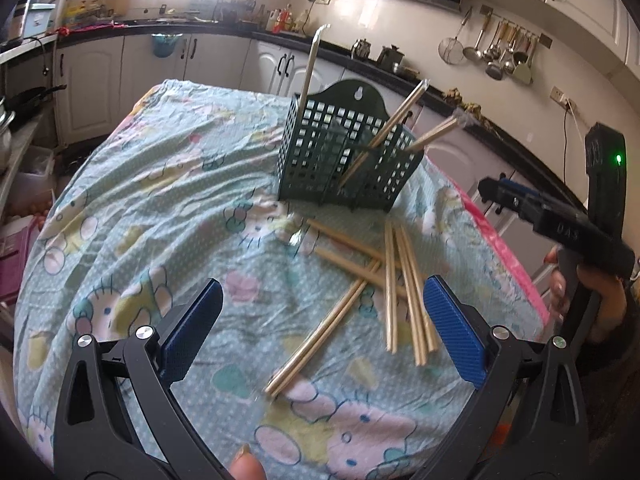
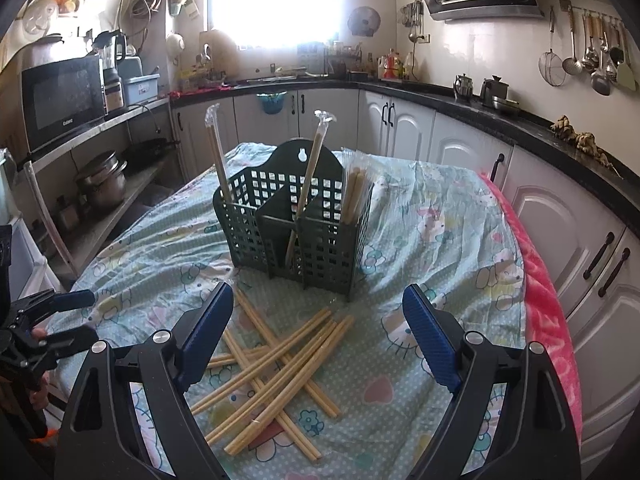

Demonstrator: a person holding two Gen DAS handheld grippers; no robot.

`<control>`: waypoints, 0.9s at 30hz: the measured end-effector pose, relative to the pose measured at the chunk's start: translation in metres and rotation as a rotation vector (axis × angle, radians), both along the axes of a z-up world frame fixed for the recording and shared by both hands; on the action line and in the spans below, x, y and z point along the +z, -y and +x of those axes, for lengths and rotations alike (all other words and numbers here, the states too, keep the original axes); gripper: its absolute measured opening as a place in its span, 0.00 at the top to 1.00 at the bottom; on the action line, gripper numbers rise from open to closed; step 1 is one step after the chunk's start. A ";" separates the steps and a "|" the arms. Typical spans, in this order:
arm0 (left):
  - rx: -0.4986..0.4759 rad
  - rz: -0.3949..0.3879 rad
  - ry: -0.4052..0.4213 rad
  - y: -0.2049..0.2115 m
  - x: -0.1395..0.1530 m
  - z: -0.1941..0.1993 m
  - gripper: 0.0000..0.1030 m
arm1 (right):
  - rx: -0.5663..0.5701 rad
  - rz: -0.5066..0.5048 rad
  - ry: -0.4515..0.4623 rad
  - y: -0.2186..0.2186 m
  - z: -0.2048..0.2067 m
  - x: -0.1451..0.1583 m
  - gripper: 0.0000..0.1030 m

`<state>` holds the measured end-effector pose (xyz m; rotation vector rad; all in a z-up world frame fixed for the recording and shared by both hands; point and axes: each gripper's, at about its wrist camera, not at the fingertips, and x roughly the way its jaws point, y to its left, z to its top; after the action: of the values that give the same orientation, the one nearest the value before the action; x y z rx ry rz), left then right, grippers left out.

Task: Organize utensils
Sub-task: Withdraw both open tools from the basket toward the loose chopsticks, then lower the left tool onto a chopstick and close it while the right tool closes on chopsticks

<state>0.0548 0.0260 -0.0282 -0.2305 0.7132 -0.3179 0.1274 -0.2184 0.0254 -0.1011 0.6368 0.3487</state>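
My left gripper [image 1: 322, 320] is wide open and holds nothing. My right gripper [image 2: 318, 334] is wide open too, with nothing in it. Under both lies a messy pile of chopsticks [image 2: 276, 368] on the bench [image 2: 440, 240] with its cartoon cloth. Behind the pile stands a green holder [image 2: 296, 232]. Some wrapped chopsticks [image 2: 310, 172] already stand in it.

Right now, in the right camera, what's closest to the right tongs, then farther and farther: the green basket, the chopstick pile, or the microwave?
1. Chopstick pile, on the cloth between the open right tongs.
2. Green basket, standing just behind the pile, mid-table.
3. Microwave, far left on the shelf.
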 end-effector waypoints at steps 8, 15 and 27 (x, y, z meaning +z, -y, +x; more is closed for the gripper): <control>-0.032 0.028 -0.015 -0.006 -0.011 -0.007 0.10 | -0.014 -0.019 -0.053 0.005 0.011 -0.017 0.19; -0.080 0.077 -0.035 -0.007 -0.026 -0.020 0.10 | -0.039 -0.038 -0.112 0.012 0.024 -0.040 0.22; -0.152 0.003 -0.166 -0.006 -0.053 -0.014 0.56 | -0.062 0.040 -0.264 0.018 0.062 -0.073 0.61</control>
<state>0.0409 0.0322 -0.0817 -0.2019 0.8969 -0.4458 0.1898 -0.2363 -0.0480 0.0038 0.8919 0.3169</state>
